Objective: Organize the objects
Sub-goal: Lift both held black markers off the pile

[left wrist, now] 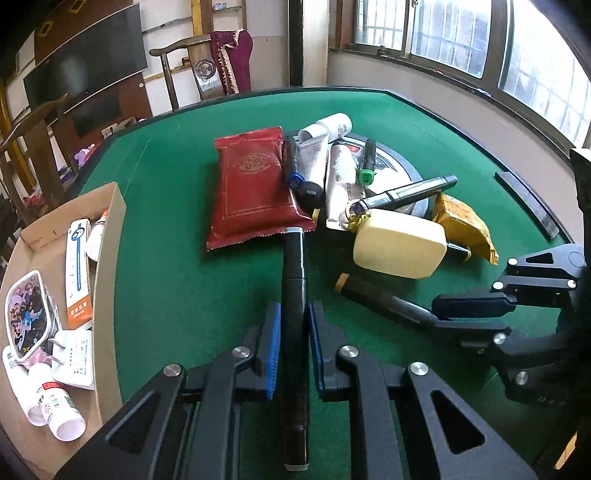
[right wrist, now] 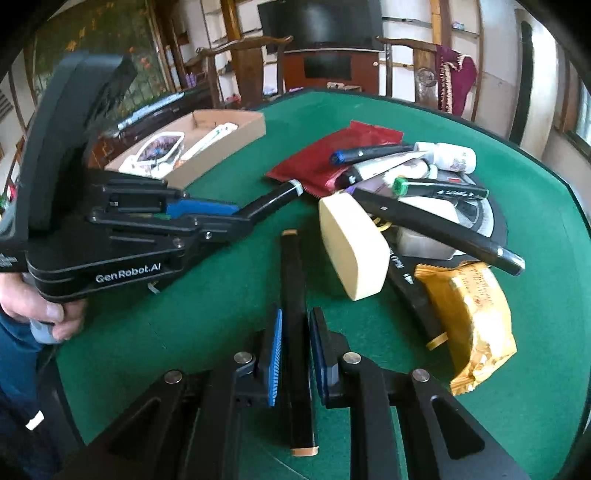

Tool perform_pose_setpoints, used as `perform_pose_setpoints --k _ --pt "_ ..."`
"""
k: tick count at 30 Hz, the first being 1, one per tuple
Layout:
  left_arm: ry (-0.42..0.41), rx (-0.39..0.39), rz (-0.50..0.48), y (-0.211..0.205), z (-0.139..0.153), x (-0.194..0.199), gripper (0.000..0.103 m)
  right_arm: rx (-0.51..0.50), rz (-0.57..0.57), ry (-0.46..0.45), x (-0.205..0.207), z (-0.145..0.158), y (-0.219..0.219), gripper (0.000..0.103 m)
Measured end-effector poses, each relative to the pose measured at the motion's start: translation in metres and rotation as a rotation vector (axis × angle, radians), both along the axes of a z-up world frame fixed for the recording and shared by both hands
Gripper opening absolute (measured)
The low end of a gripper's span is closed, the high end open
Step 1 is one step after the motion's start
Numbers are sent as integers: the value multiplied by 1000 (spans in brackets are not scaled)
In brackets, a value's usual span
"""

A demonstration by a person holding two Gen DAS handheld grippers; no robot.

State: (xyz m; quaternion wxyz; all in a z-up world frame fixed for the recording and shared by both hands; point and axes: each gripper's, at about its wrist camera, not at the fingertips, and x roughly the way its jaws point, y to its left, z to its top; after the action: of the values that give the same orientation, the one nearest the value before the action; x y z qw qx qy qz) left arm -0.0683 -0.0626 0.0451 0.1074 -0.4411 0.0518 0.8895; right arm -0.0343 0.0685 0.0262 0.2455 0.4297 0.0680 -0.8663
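Left gripper (left wrist: 293, 347) pinching grey-capped marker (left wrist: 294, 295), centre frame; right gripper (right wrist: 295, 354) pinching tan-capped marker (right wrist: 294, 314), bottom centre. Box (left wrist: 110, 236) at left edge. Risk: long markers pivoting in the pads, slipping, or clipping the pile (left wrist: 369, 192) when swung toward the box.

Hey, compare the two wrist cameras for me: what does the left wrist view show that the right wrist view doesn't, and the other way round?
Only the left wrist view: windows behind the table, and two white bottles lying at the near end of the cardboard box.

Only the right wrist view: the person's hand gripping the left gripper's handle.

Both: the green table, red packet, cream bar, gold packet, the pile of markers and tubes, and both grippers. The left gripper is shut on a grey-capped marker; the right gripper is shut on a tan-capped marker.
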Motion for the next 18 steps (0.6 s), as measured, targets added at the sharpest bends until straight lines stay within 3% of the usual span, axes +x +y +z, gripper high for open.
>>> perform_pose_setpoints --k 5,9,18 --pt "-26 -18 7 -1 -6 -1 14 36 -2 9 -4 -3 -6 27" --pt "-42 -34 12 0 -11 -2 15 92 1 42 1 -4 -9 16" --pt "-34 11 36 -8 -8 -3 14 -1 -33 70 3 10 0 16"
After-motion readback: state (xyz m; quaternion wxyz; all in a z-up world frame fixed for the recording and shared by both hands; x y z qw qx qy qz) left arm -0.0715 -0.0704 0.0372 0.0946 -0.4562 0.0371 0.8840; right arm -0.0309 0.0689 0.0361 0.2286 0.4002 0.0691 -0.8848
